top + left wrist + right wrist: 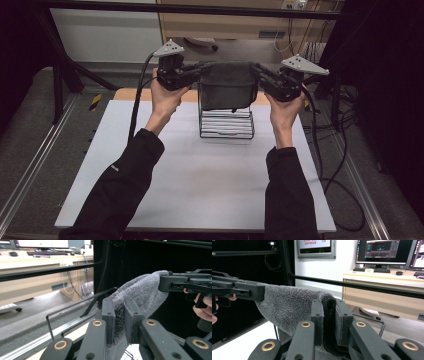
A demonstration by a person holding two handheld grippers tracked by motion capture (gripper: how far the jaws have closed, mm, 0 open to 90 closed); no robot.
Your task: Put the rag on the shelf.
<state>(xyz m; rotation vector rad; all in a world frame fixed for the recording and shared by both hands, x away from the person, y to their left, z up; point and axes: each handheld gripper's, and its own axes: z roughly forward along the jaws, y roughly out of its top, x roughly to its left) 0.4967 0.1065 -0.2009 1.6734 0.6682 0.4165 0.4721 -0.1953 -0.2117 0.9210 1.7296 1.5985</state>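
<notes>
With both the left gripper point(202, 67) and right gripper point(258, 70) fingers clamped on the grey towel point(229, 85), we risked snagging it unevenly on the wire rack point(226, 131).

Both arms reach forward, left gripper point(200, 70) and right gripper point(260, 72) clamped, raised, facing inward.

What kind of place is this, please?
Probably a lab or office workspace set up for recording: a white table inside a black frame, computer monitors on a desk behind, and loose cables on the floor.
</notes>
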